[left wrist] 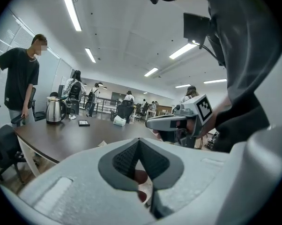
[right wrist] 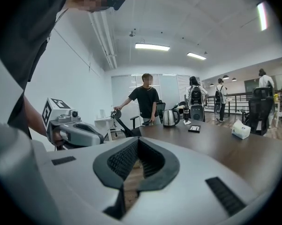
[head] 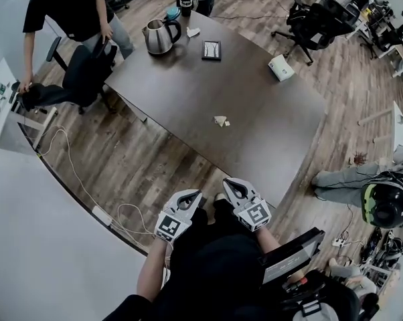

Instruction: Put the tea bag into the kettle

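The steel kettle (head: 160, 36) stands at the far left corner of the dark table (head: 188, 92); both gripper views also show the kettle (left wrist: 54, 110) (right wrist: 169, 118). A small pale tea bag (head: 220, 120) lies flat near the table's middle, and it is a faint tea bag (left wrist: 102, 144) in the left gripper view. My left gripper (head: 195, 194) and right gripper (head: 229, 184) hang side by side over my lap, short of the table's near edge. Both are shut with nothing between the jaws, as the left gripper (left wrist: 138, 142) and right gripper (right wrist: 137, 142) show up close.
A black phone (head: 211, 50), a white tissue box (head: 280, 67) and a dark cup (head: 186, 2) also sit on the table. A person in black (head: 74, 9) stands by an office chair (head: 88, 72) at the far left. More chairs (head: 315, 22) stand at the far right.
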`<state>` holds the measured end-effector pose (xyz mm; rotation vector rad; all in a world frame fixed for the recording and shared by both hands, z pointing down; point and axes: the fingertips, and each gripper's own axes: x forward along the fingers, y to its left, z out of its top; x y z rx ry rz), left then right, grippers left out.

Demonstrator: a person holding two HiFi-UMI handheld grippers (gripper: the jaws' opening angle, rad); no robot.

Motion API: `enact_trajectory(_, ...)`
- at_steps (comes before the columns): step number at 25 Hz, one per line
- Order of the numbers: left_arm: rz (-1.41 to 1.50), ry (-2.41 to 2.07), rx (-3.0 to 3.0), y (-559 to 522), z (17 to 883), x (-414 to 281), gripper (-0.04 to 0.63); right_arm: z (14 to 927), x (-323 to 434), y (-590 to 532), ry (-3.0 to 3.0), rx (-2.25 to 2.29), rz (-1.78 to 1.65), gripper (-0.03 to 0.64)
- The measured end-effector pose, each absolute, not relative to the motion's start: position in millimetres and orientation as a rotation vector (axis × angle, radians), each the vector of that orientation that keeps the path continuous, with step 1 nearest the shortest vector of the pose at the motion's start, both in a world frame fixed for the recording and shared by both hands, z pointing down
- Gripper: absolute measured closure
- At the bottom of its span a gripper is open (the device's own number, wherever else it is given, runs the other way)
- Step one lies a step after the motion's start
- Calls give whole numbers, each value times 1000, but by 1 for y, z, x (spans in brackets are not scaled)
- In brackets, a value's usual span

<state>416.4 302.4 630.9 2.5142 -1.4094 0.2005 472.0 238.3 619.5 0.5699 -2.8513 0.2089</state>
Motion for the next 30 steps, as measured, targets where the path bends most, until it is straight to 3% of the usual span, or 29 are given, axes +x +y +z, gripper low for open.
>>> enact_trajectory(19, 370, -1382, 2442, 148, 631, 406, 594, 669, 466, 74, -2862, 714, 405, 611)
enact_trajectory(30, 319, -1261, 2470, 103, 654, 417, 594, 725, 470, 29, -2675, 702, 408, 609)
